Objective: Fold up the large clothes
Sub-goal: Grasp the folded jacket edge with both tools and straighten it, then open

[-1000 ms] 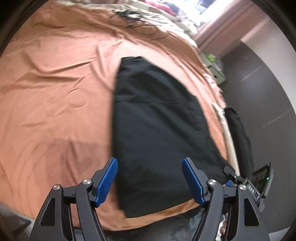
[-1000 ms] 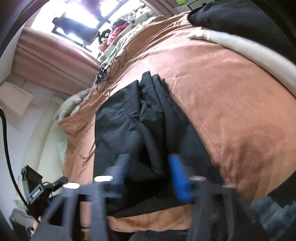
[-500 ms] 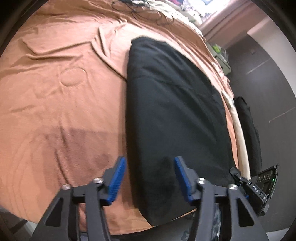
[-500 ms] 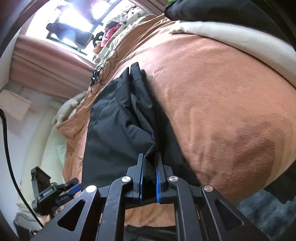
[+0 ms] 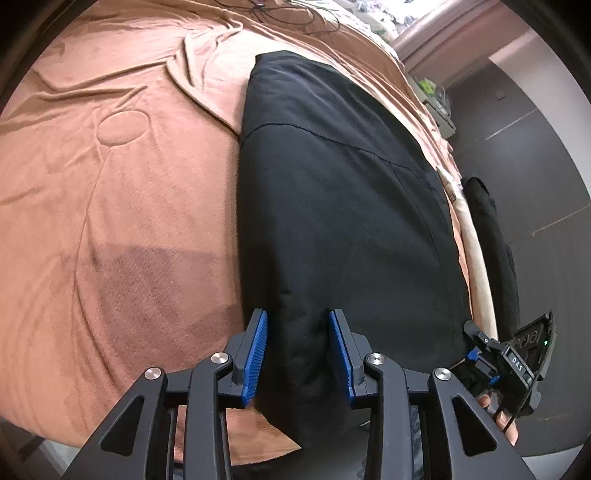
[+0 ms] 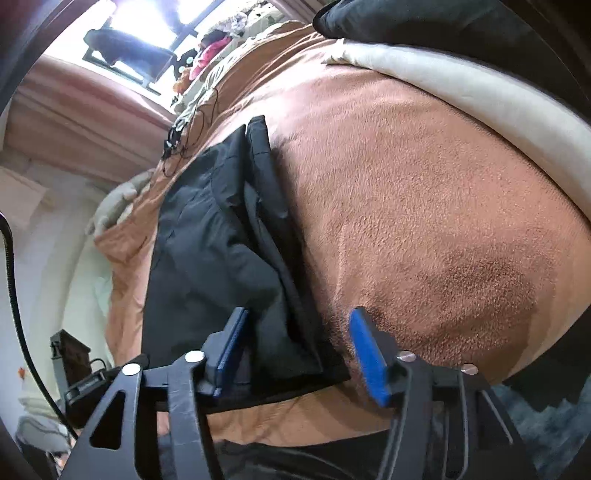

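Observation:
A black garment [image 5: 332, 206] lies folded into a long strip on the brown blanket [image 5: 122, 206], running away from the bed's near edge. My left gripper [image 5: 298, 350] is closing on its near left edge; a bulge of black cloth fills the gap and touches both blue pads. In the right wrist view the garment [image 6: 207, 243] shows layered folds. My right gripper [image 6: 301, 350] is opening over the near right corner. Its left pad [image 6: 231, 343] rests by the cloth, while the right pad stands clear over the blanket [image 6: 424, 206].
A cream bedding edge [image 6: 461, 92] and another dark cloth [image 6: 443, 26] lie along the bed's right side. Thin cables [image 5: 280, 14] lie at the far end. A dark wardrobe wall [image 5: 535, 166] stands to the right. A hand holding the other gripper [image 5: 509, 369] shows low right.
The left gripper came down over the garment's near left edge and narrowed its jaws around it. The right gripper pinched the near right corner shut, then spread its jaws off it.

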### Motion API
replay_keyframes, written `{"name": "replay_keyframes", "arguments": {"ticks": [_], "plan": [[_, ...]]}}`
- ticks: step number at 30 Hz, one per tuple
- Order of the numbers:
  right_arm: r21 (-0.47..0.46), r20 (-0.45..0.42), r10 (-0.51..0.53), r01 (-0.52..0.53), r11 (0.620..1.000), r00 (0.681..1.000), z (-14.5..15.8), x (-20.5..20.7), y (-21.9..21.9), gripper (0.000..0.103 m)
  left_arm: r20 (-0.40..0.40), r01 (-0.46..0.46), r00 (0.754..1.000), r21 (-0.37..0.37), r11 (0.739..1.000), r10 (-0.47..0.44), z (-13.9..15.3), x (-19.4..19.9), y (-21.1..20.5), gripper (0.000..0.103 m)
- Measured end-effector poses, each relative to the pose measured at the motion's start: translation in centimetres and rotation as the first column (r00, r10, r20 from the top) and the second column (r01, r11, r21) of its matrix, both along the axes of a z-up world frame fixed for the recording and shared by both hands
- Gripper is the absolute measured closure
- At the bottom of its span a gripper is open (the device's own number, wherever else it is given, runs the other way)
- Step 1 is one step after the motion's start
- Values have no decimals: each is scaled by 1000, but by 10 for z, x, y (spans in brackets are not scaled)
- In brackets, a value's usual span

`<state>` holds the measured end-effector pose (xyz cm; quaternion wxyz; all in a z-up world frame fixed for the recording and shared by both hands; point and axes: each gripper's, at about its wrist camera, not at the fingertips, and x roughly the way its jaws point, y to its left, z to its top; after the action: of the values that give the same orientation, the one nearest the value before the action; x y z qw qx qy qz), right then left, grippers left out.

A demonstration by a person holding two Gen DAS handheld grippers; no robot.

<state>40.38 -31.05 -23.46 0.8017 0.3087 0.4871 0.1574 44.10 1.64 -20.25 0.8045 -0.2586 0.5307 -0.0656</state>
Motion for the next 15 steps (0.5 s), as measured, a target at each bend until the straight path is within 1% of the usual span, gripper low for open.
{"name": "replay_keyframes", "arguments": {"ticks": [3, 4, 6, 7, 8, 9, 10, 11, 12, 14, 15], "plan": [[38, -24, 43, -42, 998, 999, -8, 5, 4, 45, 2, -6, 1000, -4, 1000, 6, -2, -4, 1, 65], [41, -39, 59, -58, 997, 997, -12, 7, 7, 45, -4, -7, 1000, -9, 1000, 7, -3, -6, 1, 63], [48, -47, 61, -59, 997, 997, -17, 9, 9, 45, -17, -2, 1000, -15, 1000, 2, -5, -9, -1, 60], [52, -44, 58, -56, 997, 997, -17, 8, 9, 47, -17, 5, 1000, -9, 1000, -5, -6, -11, -2, 60], [62, -40, 59, -56, 996, 997, -17, 7, 10, 57, -12, 10, 1000, -3, 1000, -10, -6, -13, -3, 60], [74, -40, 65, -62, 995, 997, -18, 6, 10, 71, -11, 18, 1000, 3, 1000, -18, -6, -14, -4, 60], [81, -36, 68, -65, 995, 997, -17, 5, 11, 74, -10, 21, 1000, 4, 1000, -21, -5, -15, -4, 61], [85, -29, 69, -66, 994, 997, -16, 3, 11, 78, -10, 24, 1000, 3, 1000, -24, -4, -15, -3, 67], [89, -16, 71, -69, 994, 997, -13, -1, 12, 81, -9, 31, 999, 6, 1000, -31, -2, -15, -4, 69], [110, -8, 72, -71, 991, 997, -11, -7, 13, 83, -8, 48, 999, 21, 999, -48, 3, -14, -3, 76], [114, -8, 72, -71, 991, 997, -10, -8, 15, 84, -8, 52, 999, 23, 998, -52, 5, -15, -2, 77]]}}
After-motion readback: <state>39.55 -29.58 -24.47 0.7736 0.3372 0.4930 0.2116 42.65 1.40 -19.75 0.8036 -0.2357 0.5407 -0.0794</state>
